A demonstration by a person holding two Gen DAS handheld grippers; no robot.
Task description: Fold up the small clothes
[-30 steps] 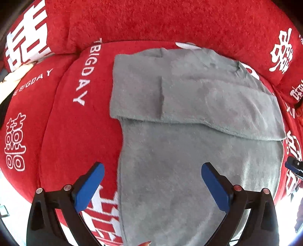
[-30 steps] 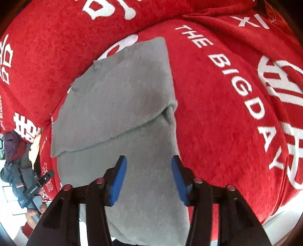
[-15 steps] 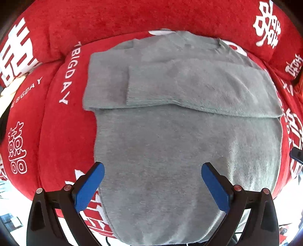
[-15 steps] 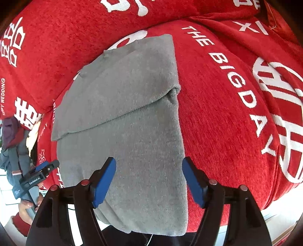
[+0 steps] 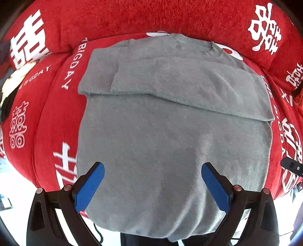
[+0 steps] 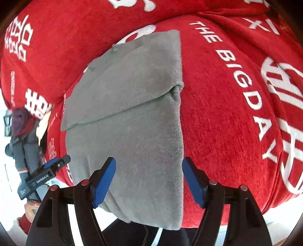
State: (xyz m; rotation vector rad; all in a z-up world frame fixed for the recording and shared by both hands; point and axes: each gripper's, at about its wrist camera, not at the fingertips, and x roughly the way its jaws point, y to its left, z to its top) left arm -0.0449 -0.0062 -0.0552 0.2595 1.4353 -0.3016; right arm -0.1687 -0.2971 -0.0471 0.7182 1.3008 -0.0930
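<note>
A grey sweater (image 5: 170, 132) lies flat on the red sofa cover (image 5: 56, 113), collar toward the backrest. Its sleeves (image 5: 189, 85) are folded across the chest, and the hem hangs over the seat's front edge. My left gripper (image 5: 152, 168) hovers open above the lower body of the sweater, with nothing between its blue pads. In the right wrist view my right gripper (image 6: 149, 161) stands open over the sweater's (image 6: 132, 123) right edge near the hem, pads apart from the cloth. The left gripper (image 6: 47, 170) also shows at that view's lower left.
The red backrest cushion (image 5: 151, 17) with white lettering rises behind the sweater. Dark and cream clothes (image 5: 7, 89) lie at the far left of the seat. A hand (image 6: 32, 206) holds the left gripper. Bare red cover (image 6: 227, 113) stretches to the sweater's right. Pale floor lies below the seat's front.
My left gripper has slid sideways from the sweater's left edge to over its middle. The right gripper's jaws spread wider early on and it rolled slightly; its place is much the same.
</note>
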